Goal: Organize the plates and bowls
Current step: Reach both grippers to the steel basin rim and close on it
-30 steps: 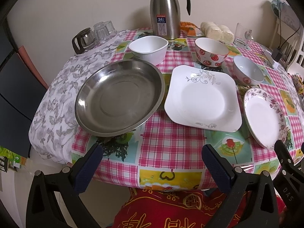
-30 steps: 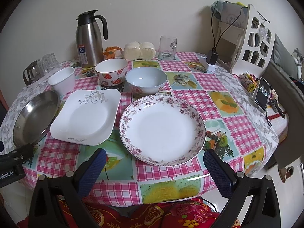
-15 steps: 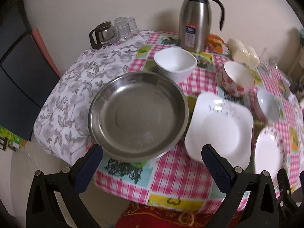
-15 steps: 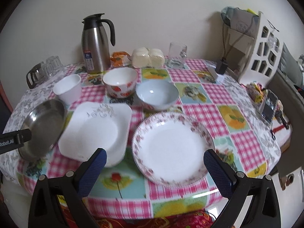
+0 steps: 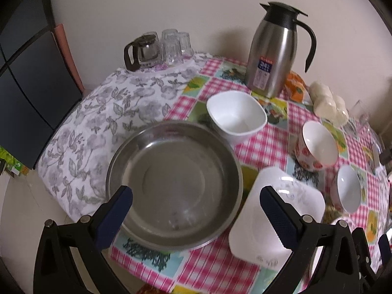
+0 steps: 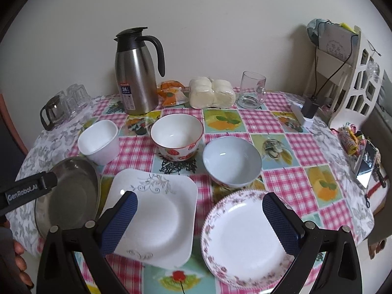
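Each gripper, the left gripper (image 5: pixel 196 207) and the right gripper (image 6: pixel 199 212), is built of matte black plastic arms shaped as open triangular frames. The fingers (image 5: pixel 114 218) are faced with dark blue pads (image 6: pixel 281 225) of fine dimpled texture. Round silver screw heads (image 5: pixel 85 219) are set at the finger joints. White lettering reading "GenRobot.AI" (image 6: pixel 22 193) is printed on a black bar of the left gripper, seen from the right wrist.

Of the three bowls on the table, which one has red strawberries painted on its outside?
The middle bowl with the red rim. The squarish white bowl and the pale blue bowl lack strawberries.
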`<action>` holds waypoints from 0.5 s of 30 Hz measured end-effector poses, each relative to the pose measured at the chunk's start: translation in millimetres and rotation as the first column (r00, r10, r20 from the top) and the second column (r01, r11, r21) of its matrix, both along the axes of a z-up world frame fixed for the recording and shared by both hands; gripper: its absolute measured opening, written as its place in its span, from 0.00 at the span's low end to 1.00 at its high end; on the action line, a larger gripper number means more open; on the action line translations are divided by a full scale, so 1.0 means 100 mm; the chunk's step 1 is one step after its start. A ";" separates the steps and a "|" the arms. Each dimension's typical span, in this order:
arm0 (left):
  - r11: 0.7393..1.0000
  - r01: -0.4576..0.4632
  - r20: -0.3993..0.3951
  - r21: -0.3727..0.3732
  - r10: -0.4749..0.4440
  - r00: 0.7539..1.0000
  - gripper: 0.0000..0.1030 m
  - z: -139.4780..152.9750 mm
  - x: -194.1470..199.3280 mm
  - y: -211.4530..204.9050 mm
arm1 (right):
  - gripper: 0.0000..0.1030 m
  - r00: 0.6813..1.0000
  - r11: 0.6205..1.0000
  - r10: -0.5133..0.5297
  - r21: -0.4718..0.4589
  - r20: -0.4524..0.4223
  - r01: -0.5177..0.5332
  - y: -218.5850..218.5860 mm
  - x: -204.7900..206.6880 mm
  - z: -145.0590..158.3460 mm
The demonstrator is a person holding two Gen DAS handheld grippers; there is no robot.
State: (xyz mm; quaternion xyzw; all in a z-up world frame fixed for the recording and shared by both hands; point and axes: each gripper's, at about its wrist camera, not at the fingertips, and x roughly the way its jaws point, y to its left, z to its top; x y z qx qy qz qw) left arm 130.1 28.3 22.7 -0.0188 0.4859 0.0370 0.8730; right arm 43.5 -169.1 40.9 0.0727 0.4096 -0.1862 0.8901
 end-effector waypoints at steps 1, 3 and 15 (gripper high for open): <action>1.000 -0.001 0.003 0.000 0.001 1.000 1.00 -0.04 0.01 0.01 | 1.00 1.000 1.000 0.000 0.007 -0.003 0.000 0.00 0.03 -0.03; 1.000 0.001 -0.033 -0.006 -0.001 0.999 1.00 -0.16 0.08 0.04 | 1.00 1.000 1.000 -0.003 0.019 -0.013 0.003 -0.02 0.09 -0.10; 0.985 -0.147 0.060 -0.094 0.153 0.986 1.00 -0.21 0.17 0.74 | 1.00 1.000 0.993 0.025 0.112 0.003 -0.026 0.15 0.33 -0.34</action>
